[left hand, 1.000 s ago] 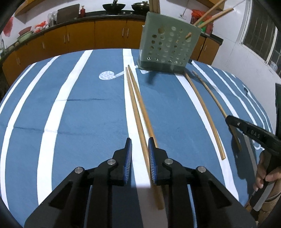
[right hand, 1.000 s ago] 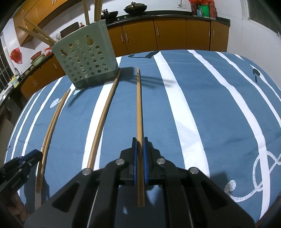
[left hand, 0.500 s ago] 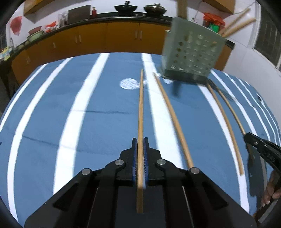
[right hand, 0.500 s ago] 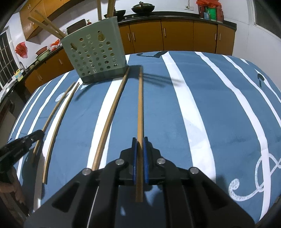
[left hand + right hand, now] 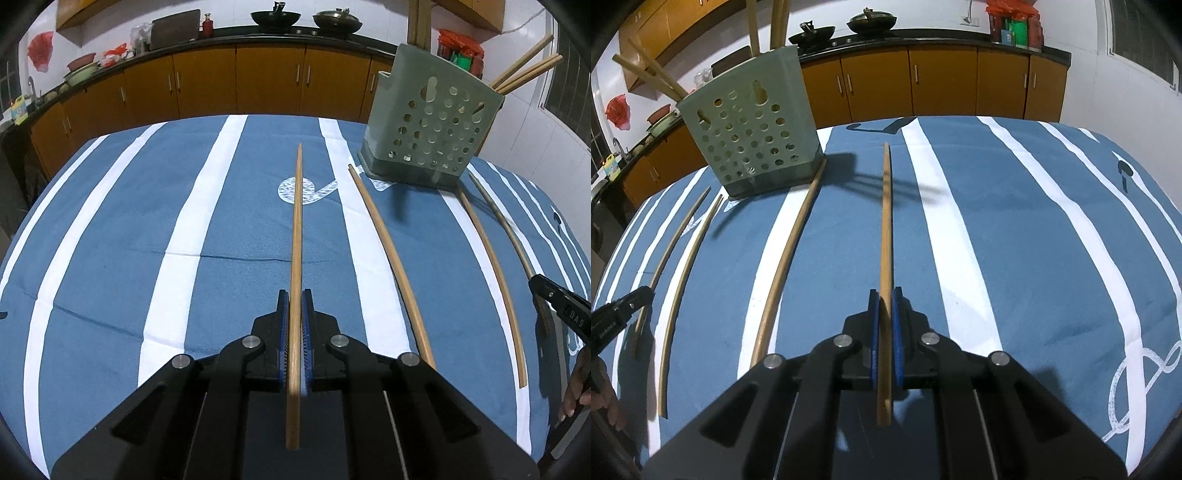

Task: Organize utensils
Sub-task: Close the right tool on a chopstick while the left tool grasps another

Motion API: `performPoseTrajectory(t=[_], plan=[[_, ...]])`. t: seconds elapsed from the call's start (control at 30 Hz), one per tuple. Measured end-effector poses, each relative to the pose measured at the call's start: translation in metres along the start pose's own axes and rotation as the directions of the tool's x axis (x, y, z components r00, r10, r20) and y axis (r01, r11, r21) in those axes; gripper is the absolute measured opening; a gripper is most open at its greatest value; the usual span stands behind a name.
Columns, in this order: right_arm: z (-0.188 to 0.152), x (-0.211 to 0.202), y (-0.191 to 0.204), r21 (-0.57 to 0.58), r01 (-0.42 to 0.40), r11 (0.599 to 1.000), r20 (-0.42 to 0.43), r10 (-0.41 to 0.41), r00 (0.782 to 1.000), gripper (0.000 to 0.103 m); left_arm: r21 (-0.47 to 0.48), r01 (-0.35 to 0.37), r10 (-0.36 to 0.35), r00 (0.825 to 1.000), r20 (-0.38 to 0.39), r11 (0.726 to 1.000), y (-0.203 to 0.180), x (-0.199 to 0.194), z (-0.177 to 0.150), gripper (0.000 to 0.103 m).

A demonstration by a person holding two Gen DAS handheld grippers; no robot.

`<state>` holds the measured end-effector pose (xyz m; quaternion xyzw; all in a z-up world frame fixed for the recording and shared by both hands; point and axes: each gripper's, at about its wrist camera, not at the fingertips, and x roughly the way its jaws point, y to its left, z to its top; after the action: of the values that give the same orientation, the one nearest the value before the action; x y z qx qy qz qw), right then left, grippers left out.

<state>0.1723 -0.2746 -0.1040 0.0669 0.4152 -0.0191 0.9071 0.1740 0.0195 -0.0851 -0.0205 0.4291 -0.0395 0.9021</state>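
My left gripper (image 5: 294,306) is shut on a long wooden chopstick (image 5: 296,236) and holds it above the blue striped tablecloth (image 5: 110,229). My right gripper (image 5: 885,306) is shut on another wooden chopstick (image 5: 885,229), also lifted. A pale green perforated utensil holder (image 5: 430,125) stands at the far right in the left wrist view and at the far left in the right wrist view (image 5: 753,125), with several chopsticks standing in it. Loose chopsticks lie on the cloth: one right of my left gripper (image 5: 391,258), one left of my right gripper (image 5: 790,258).
More chopsticks lie further right in the left wrist view (image 5: 491,273), where the right gripper's tip (image 5: 561,306) shows. The left gripper's tip (image 5: 620,314) shows at the left edge of the right wrist view. Orange kitchen cabinets (image 5: 236,85) stand behind the table.
My left gripper was open around a chopstick on the cloth; it has shut on it and lifted it, swinging left. My right gripper has kept its chopstick and risen slightly.
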Motion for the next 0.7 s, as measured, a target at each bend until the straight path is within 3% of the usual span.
performPoseTrajectory(t=[0.7], plan=[[-0.0006, 0.0004, 0.0001, 0.005, -0.004, 1.0, 0.0, 0.004, 1.0, 0.009, -0.017, 0.008, -0.008, 1.0, 0.0, 1.0, -0.0007, 0.0003, -0.0005, 0.008]])
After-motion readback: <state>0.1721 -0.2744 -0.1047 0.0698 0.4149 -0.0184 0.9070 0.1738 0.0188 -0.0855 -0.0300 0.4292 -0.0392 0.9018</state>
